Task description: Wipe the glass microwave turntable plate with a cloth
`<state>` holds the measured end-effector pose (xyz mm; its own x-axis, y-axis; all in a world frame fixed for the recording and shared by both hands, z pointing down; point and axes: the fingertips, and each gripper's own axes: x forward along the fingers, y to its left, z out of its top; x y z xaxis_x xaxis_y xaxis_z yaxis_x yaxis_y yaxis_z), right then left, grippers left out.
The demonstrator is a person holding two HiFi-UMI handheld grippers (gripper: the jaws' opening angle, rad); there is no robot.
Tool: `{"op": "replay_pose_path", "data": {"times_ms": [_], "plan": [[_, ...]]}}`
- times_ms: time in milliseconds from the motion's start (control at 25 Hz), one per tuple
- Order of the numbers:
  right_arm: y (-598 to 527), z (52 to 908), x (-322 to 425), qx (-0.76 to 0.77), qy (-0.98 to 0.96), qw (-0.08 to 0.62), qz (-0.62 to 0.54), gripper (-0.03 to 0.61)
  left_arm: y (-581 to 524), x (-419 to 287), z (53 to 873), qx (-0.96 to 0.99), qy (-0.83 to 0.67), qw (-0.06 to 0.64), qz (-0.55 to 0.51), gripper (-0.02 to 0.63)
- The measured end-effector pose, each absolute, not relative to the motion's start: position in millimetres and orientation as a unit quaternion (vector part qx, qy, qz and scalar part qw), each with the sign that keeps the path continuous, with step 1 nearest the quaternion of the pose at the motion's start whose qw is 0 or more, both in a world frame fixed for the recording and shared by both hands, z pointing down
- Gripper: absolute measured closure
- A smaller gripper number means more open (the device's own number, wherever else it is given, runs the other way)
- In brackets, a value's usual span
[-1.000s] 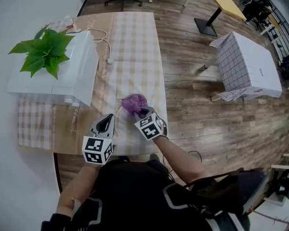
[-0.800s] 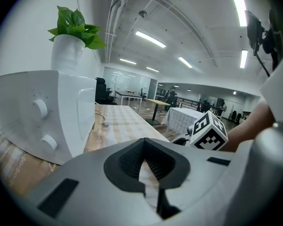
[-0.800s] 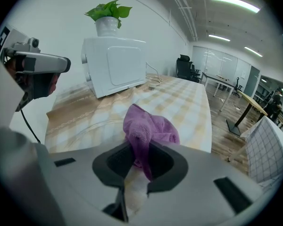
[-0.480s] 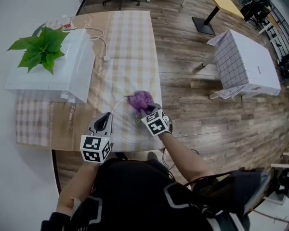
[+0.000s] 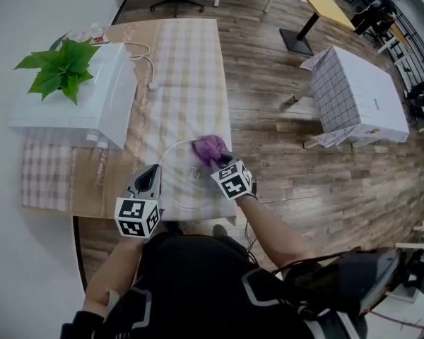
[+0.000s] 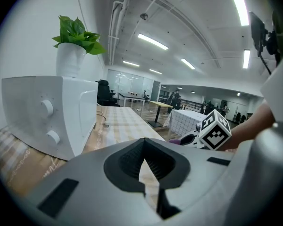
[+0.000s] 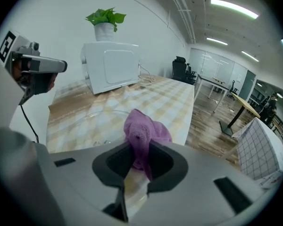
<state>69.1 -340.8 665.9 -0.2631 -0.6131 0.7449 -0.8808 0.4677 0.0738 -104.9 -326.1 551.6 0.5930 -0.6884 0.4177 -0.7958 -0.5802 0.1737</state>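
Glass turntable plate [image 5: 177, 186], just one, one purple cloth [image 5: 210, 147] clamped in right gripper [image 5: 220, 162], left gripper [image 5: 148, 176] clenched, empty.

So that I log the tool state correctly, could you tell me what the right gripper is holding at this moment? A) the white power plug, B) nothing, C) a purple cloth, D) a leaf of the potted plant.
C: the right gripper view shows the purple cloth pinched between the jaws of the right gripper, bunched up over the glass turntable plate.
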Motion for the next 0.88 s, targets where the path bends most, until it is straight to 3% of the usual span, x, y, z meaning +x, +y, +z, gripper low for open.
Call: {"op": "replay_pose_path", "data": {"times_ms": [560,880], "plan": [[-315.8,611.8,-66.1,0.355,-0.872,0.291,0.168,0.506,-309.9,-143.5,546.2,0.848,-0.477,0.179,0.144,0.607],[-306.5,656.8,-111.0,0.305,-0.875,0.335,0.171,0.506,-298.1,-169.2,547.8,0.832,-0.503,0.183,0.148,0.607]]}}
